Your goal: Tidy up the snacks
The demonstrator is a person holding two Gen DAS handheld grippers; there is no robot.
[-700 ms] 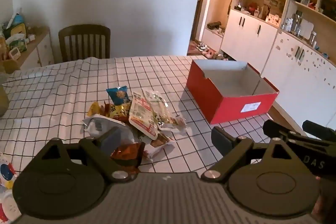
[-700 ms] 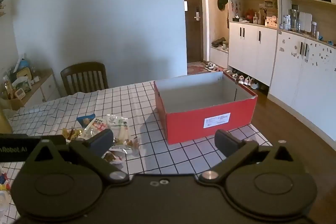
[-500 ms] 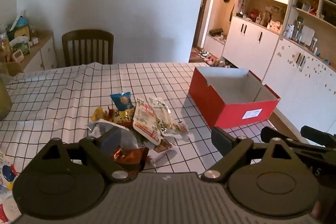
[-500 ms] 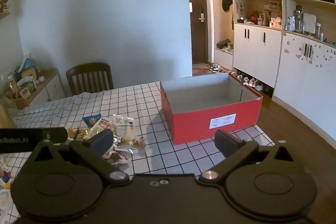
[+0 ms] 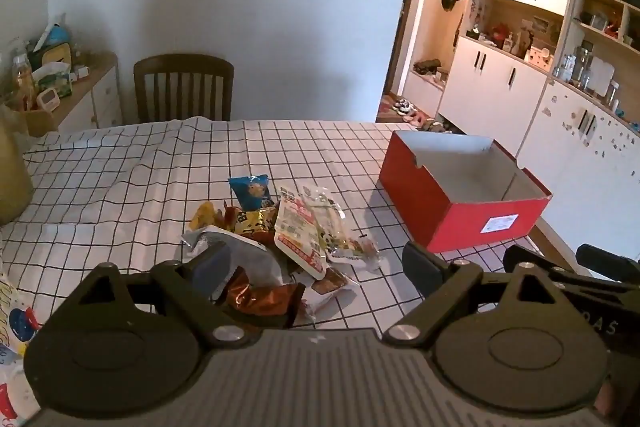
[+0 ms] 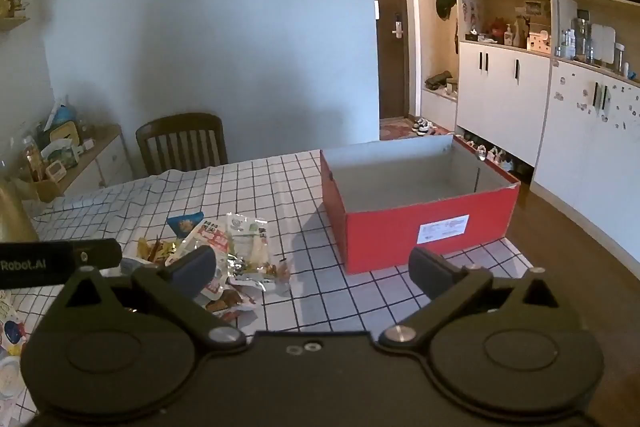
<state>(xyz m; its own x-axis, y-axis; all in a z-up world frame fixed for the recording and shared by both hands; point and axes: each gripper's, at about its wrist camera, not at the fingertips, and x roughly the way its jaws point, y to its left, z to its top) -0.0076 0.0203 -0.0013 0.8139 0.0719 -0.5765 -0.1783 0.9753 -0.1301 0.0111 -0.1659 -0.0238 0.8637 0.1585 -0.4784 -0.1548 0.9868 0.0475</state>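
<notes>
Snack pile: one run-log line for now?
snack pile: loose on table | red box: empty | left tool: open | right tool: open

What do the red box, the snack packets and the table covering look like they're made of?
The red box: probably cardboard, matte red outside, plain grey inside, with thin folded walls and a cut notch.
The snack packets: plastic or foil film, judging by glossy glints and crinkles; one looks clear.
The table covering: likely soft cloth or thin vinyl, white with a black grid; it wrinkles and drapes.

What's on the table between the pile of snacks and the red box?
Nothing: only bare checked tablecloth lies between the snack pile and the red box, clearest in the right wrist view.
</notes>
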